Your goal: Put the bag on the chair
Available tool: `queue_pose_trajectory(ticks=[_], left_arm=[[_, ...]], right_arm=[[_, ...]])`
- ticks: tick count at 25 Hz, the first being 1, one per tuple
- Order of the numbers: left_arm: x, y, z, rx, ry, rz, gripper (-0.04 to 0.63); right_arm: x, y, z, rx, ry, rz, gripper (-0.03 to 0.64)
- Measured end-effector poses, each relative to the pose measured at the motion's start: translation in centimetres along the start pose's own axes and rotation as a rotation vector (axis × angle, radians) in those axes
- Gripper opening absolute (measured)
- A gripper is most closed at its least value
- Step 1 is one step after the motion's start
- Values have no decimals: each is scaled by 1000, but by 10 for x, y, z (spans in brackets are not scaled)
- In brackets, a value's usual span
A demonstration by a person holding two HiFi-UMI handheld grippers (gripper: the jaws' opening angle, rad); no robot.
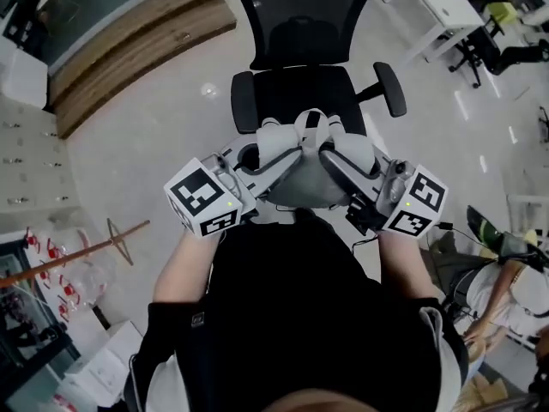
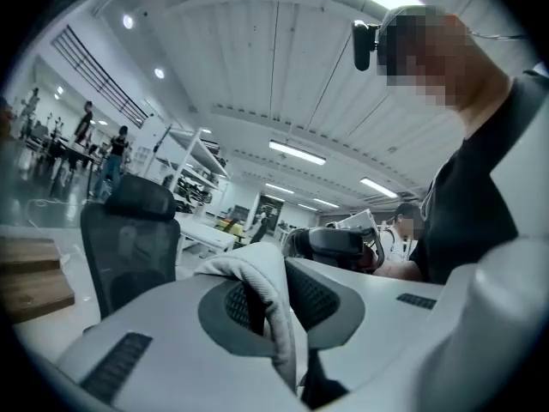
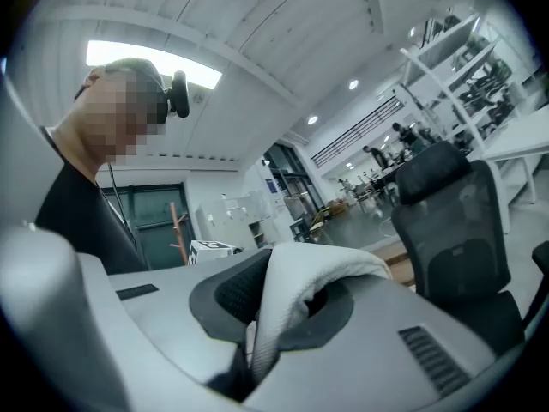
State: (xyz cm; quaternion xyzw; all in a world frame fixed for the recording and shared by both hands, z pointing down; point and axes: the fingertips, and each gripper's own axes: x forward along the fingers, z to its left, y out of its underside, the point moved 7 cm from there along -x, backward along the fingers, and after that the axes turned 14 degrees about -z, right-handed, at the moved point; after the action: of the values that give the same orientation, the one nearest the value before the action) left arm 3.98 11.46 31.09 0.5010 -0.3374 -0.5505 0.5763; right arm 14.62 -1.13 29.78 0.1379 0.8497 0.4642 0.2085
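Observation:
A grey-white bag (image 1: 305, 184) hangs between my two grippers, just above the front edge of the black office chair's seat (image 1: 296, 93). Its two fabric handles (image 1: 310, 125) rise toward the grippers. My left gripper (image 1: 287, 151) is shut on one handle (image 2: 268, 292), which folds over between its jaws. My right gripper (image 1: 333, 151) is shut on the other handle (image 3: 296, 294). The chair's mesh backrest (image 1: 304, 15) stands beyond the bag. The chair (image 2: 129, 247) is at the left of the left gripper view, and the chair (image 3: 455, 221) is at the right of the right gripper view.
Wooden steps (image 1: 129, 50) lie on the floor to the chair's left. A white desk (image 1: 437, 3) and another black chair (image 1: 489, 50) stand at the far right. A wooden stand (image 1: 103, 243) lies at my left. Another person (image 1: 506, 290) is close at my right.

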Motion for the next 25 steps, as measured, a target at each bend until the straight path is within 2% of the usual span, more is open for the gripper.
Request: queue_pose_trajectory(ticks=[5, 9, 12, 16, 21, 25], left_arm=[[-20, -7, 24, -49, 275, 89, 49], [1, -5, 29, -45, 402, 135, 49], [21, -2, 23, -39, 445, 161, 49], [61, 5, 4, -41, 479, 194, 49], [74, 13, 0, -62, 459, 201, 49], [71, 17, 3, -98, 465, 198, 49]], right_arm=[[14, 28, 37, -18, 253, -153, 41], [0, 36, 41, 16, 383, -271, 41], [-19, 39, 46, 45, 421, -334, 41], [-54, 33, 49, 29, 434, -392, 41], [-65, 29, 49, -26, 403, -353, 41], [-62, 28, 50, -75, 420, -322, 41]])
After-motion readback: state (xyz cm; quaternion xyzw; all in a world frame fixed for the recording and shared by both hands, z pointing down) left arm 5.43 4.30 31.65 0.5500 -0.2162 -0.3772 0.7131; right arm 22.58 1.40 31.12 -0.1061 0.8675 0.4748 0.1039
